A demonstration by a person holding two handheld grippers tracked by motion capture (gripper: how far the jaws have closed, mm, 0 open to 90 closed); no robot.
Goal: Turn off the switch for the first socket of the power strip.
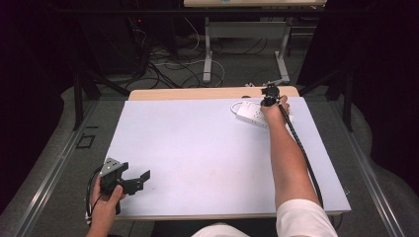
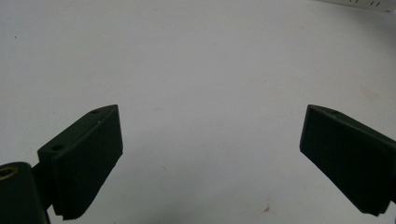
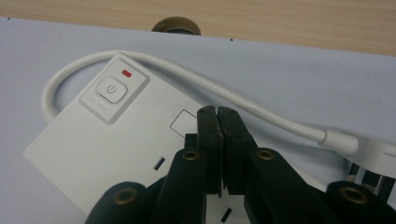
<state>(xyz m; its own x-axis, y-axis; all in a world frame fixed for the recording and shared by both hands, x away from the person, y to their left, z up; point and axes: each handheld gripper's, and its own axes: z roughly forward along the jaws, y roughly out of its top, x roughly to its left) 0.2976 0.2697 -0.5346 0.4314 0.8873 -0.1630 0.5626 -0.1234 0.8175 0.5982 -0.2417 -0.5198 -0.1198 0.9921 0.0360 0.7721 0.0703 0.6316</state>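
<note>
A white power strip (image 1: 253, 114) lies at the far right of the pale mat, its white cable (image 3: 261, 105) looping round it. A power button (image 3: 110, 90) and a small red light (image 3: 126, 73) sit at one end of it. My right gripper (image 3: 218, 111) hovers just over the strip (image 3: 107, 149) with its jaws pressed together and nothing between them. In the high view that gripper (image 1: 270, 100) is at the end of an outstretched forearm. My left gripper (image 1: 141, 180) rests near the mat's front left corner, open, with bare mat between its fingers (image 2: 86, 154).
The mat (image 1: 197, 158) covers a wooden table (image 1: 197, 93) whose far edge shows a round grommet (image 3: 176, 25). A white plug (image 3: 378, 161) lies by the strip's cable end. Beyond the table are a desk frame (image 1: 207, 54) and loose floor cables (image 1: 168, 69).
</note>
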